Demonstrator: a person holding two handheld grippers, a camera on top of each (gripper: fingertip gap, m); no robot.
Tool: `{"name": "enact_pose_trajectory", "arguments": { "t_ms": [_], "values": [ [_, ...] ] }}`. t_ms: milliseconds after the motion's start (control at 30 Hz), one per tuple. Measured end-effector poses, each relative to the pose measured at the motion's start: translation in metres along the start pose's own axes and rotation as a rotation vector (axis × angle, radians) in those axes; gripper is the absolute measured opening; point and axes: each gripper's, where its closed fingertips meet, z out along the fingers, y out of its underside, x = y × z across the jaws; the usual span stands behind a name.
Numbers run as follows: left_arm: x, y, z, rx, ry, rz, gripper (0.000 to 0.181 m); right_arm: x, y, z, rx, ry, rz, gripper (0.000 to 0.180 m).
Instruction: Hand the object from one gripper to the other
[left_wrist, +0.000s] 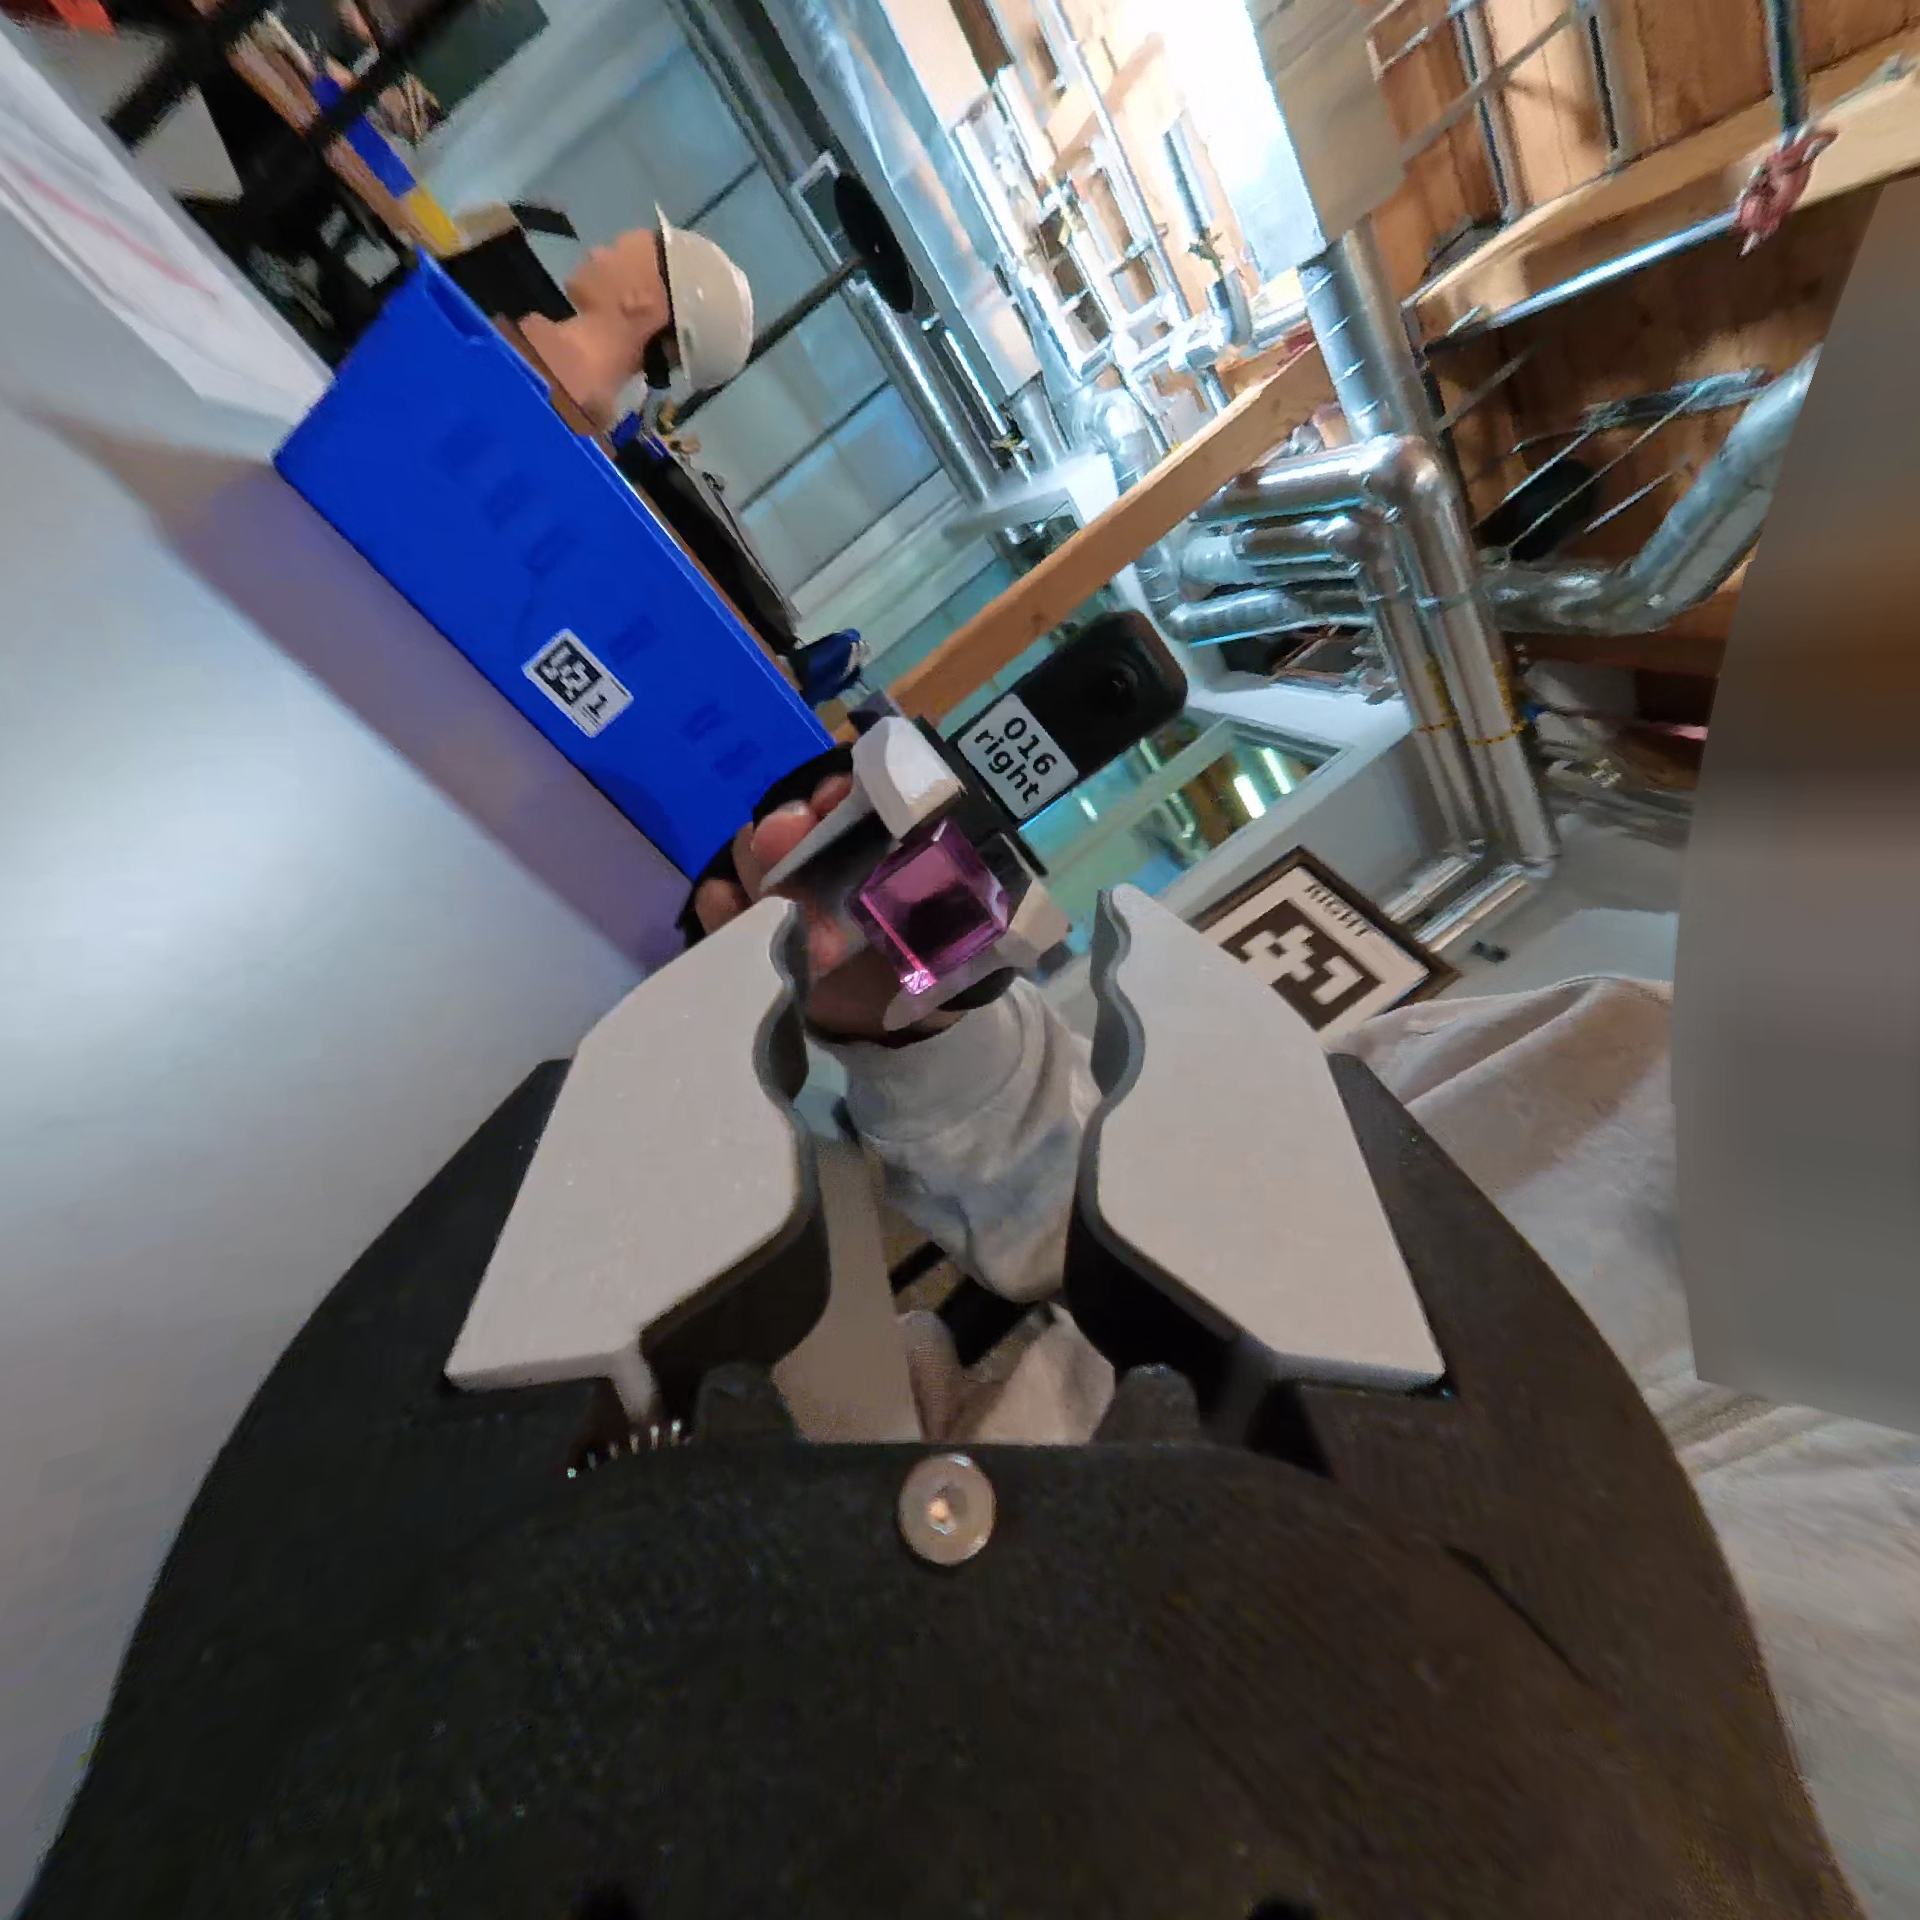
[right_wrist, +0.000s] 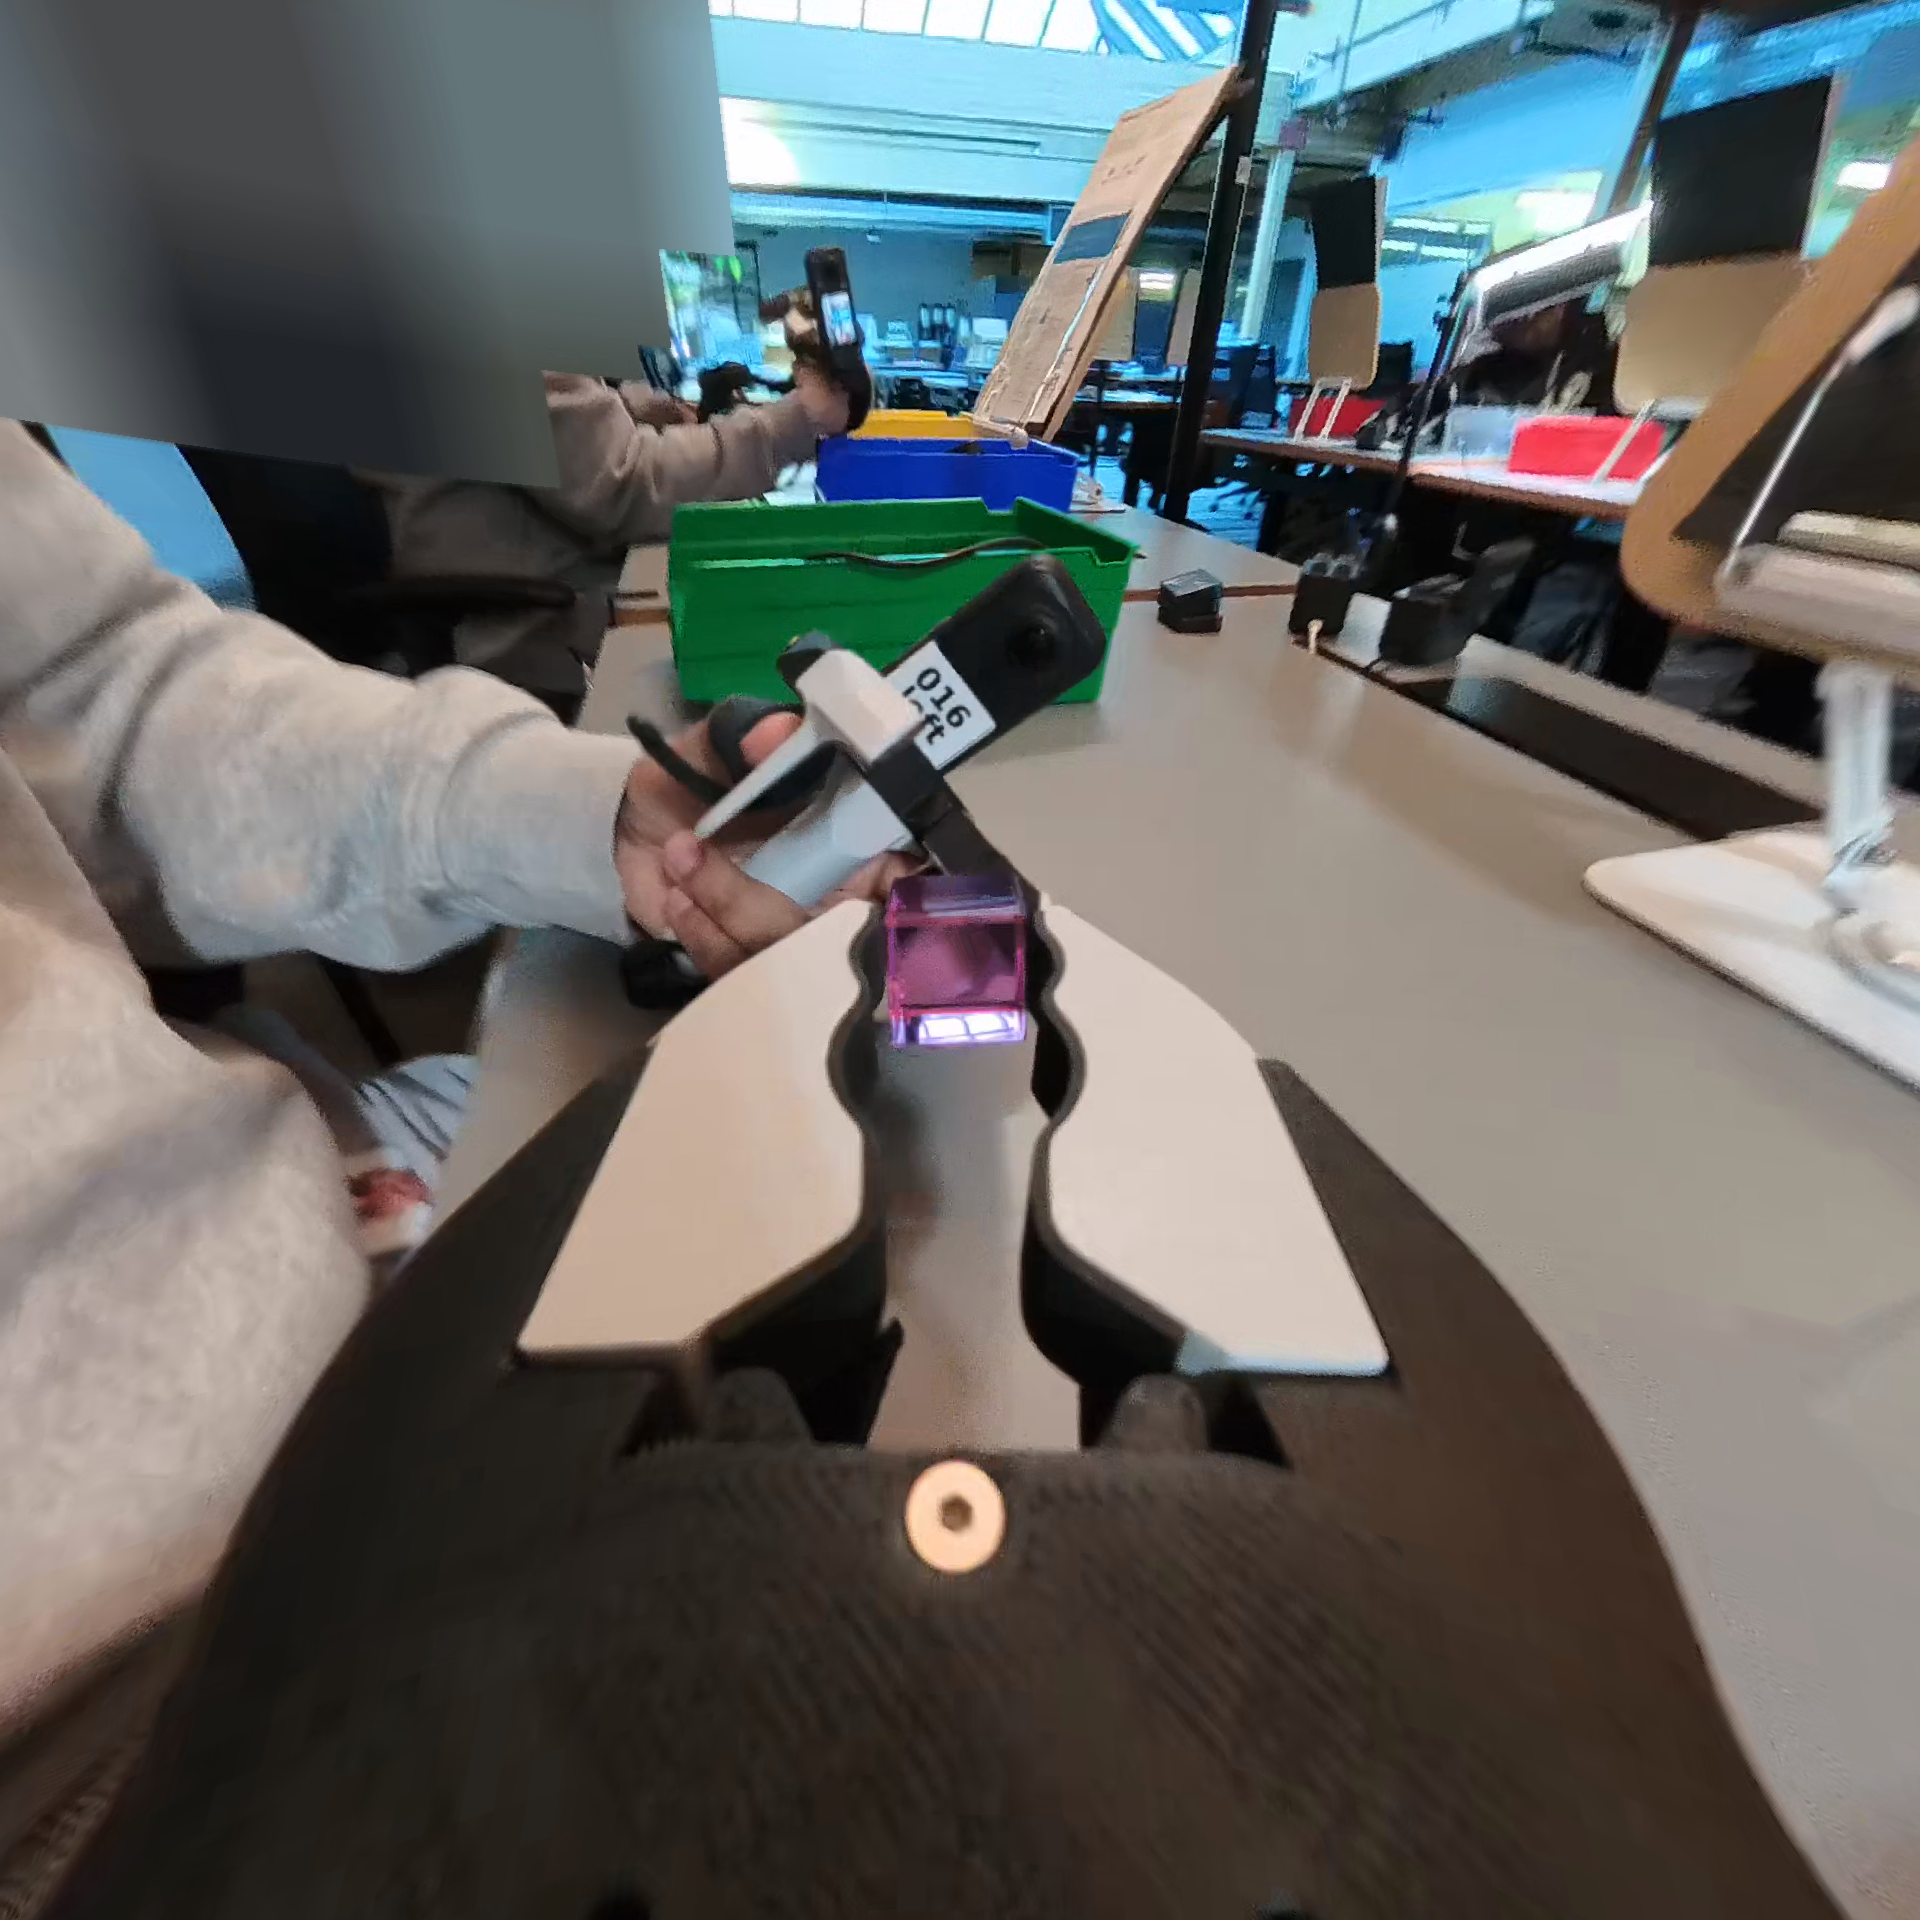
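My right gripper (right_wrist: 954, 966) is clamped on the purple translucent cube (right_wrist: 956, 961). Both fingertips press its side faces, and the cube sits right at the tips, sticking out a little past them. It's held in the air above the grey table (right_wrist: 1351, 935), not touching it.

My left gripper (left_wrist: 945, 935) is released, jaws wide apart with nothing between them. In the left wrist view the cube (left_wrist: 928, 914) sits just beyond its tips at 12 o'clock, slightly left of the centre of the gap and clear of both fingers (left_wrist: 665, 1143). The right gripper (left_wrist: 914, 883) comes in from 12 o'clock, pointing towards that camera.

In the right wrist view the left gripper (right_wrist: 966, 852) comes in from 11 o'clock, tilted, with its nose just behind the top of the cube. I can't tell whether it touches. My left hand (right_wrist: 707, 852) wraps its handle, index finger on the trigger, grey sleeve (right_wrist: 312, 790) running off to 9 o'clock.

My right hand (left_wrist: 790, 883) shows in the left wrist view at 11 o'clock of the cube, fingers round the handle.

Background: a green bin (right_wrist: 894, 592) on the table at 12 o'clock, with a blue bin (right_wrist: 945, 473) behind it. In the left wrist view, a blue bin (left_wrist: 540, 603) at 10 o'clock and a framed marker board (left_wrist: 1320, 956) at 2 o'clock of the left tips.
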Motion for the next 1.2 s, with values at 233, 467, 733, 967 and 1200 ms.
{"name": "enact_pose_trajectory", "arguments": {
  "t_ms": [233,467,733,967,1200],
  "values": [
    [0.001,0.009,0.007,-0.075,-0.116,0.279,0.047,0.005,-0.009,-0.003,0.095,-0.076,0.365,0.026],
    [0.0,0.013,0.012,-0.082,-0.16,0.378,0.046,0.001,-0.008,0.002,0.109,-0.146,0.538,0.026],
    [0.003,0.018,0.014,-0.116,-0.135,0.368,0.026,-0.003,-0.004,0.008,0.092,-0.159,0.559,0.026],
    [-0.004,0.008,0.008,-0.067,-0.186,0.343,0.026,0.012,-0.002,0.008,0.122,-0.048,0.494,0.044],
    [-0.04,-0.013,-0.018,-0.081,-0.677,0.679,0.027,0.029,0.014,0.009,0.031,0.168,0.487,0.038]
  ]
}}
